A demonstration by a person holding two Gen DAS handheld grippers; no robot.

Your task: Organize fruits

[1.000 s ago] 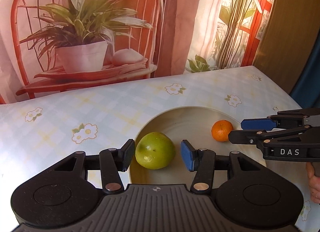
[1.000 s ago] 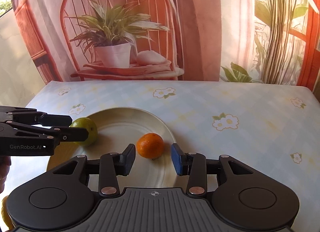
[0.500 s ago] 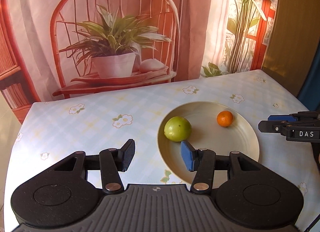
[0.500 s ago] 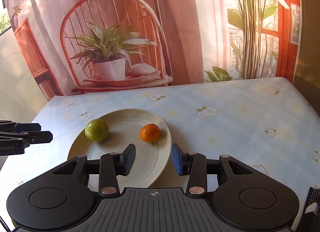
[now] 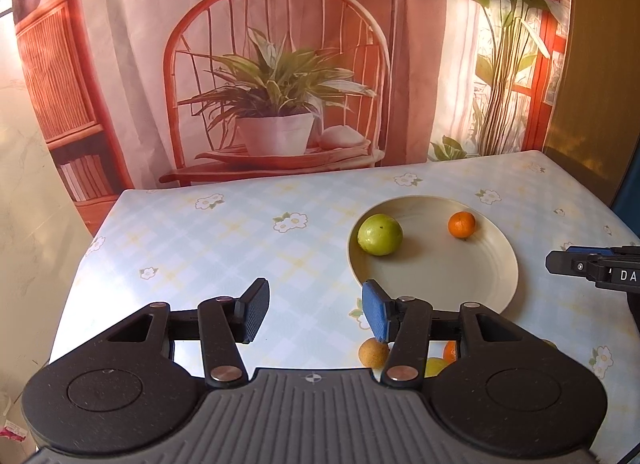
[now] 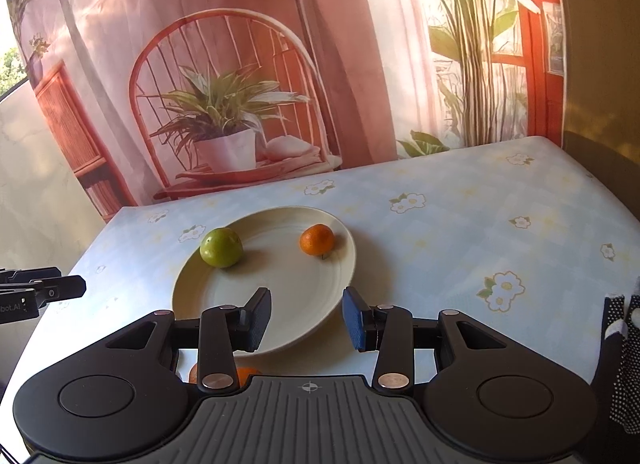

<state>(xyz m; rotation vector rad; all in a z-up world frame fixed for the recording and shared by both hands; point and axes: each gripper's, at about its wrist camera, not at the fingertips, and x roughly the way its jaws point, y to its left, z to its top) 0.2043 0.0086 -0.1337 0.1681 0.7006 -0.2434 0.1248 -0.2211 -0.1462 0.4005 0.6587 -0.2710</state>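
Both tools, left tool [image 5: 315, 314] and right tool [image 6: 307, 318], gape empty above the table [image 5: 224, 248].

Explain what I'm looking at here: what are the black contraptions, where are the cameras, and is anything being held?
Each picture comes from a camera riding on hand-held tongs, looking along their two fingers. The left tongs and right tongs both stand open and empty. On the flowered tablecloth sits a cream plate carrying a green fruit, perhaps an apple, and a small orange. More fruit shows partly at the near edge, including a tan round one. The chair and plants behind are a printed backdrop.
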